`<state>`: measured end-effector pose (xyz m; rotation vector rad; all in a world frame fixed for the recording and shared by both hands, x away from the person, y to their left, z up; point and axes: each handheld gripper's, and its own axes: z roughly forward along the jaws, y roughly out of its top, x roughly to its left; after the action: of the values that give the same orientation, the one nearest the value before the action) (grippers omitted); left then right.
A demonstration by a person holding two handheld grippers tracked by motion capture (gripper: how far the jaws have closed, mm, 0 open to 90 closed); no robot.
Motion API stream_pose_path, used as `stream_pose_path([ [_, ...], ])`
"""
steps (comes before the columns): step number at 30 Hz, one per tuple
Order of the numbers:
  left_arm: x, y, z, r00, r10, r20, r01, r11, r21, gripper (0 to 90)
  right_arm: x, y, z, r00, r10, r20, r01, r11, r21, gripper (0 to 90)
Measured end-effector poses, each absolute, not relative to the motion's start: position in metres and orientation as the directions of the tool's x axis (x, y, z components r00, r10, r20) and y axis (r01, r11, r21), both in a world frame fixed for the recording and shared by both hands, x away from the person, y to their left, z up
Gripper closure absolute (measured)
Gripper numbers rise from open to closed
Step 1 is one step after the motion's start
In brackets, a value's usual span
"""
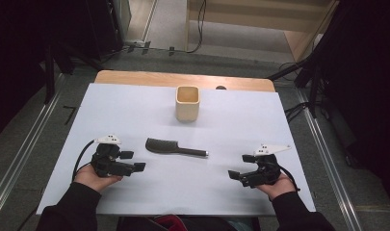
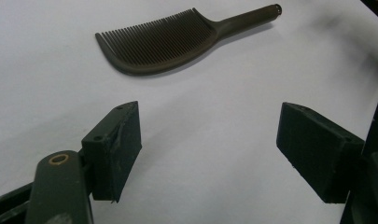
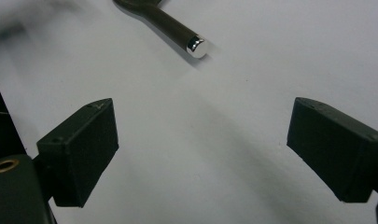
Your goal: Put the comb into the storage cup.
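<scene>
We see a table with a smooth white top and a strip of light wood along its far edge. In the middle lies a dark comb. It is flat and looks like hard plastic. Its wide part is curved on one side, with a row of thin, close teeth. Its handle is a round stick that points right and ends in a shiny silver cap. In the left gripper view the comb lies a little past the jaws, teeth pointing away from them. In the right gripper view the silver cap is near the top, ahead of the jaws.

Farther back stands a cup. It is pale tan, square with soft round corners, and open on top. It stands well apart from the comb.

The left gripper rests at the near left, held by the left hand. Its jaws are wide apart and hold nothing. They are black, blocky pads with flat faces. The right gripper rests at the near right, in the right hand. Its jaws are wide apart too and hold nothing. Each gripper carries a grey three-cornered plate on top. The sleeves are dark.
</scene>
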<state>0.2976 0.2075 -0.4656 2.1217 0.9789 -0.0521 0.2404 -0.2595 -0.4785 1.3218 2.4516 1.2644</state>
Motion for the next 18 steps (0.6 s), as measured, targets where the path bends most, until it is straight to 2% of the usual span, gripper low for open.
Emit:
stream_pose_path([
  [8, 0.307, 0.203, -0.466, 0.694, 0.639, -0.332, 0.666, -0.395, 0.632, 27.7, 0.241, -0.259, -0.479, -0.625, 0.726, 0.287, 0.655, 0.287, 0.699, 7.3],
  [18, 0.32, 0.193, -0.47, 0.692, 0.643, -0.328, 0.672, -0.407, 0.619, 28.9, 0.241, -0.26, -0.479, -0.623, 0.728, 0.285, 0.655, 0.287, 0.699, 7.2],
])
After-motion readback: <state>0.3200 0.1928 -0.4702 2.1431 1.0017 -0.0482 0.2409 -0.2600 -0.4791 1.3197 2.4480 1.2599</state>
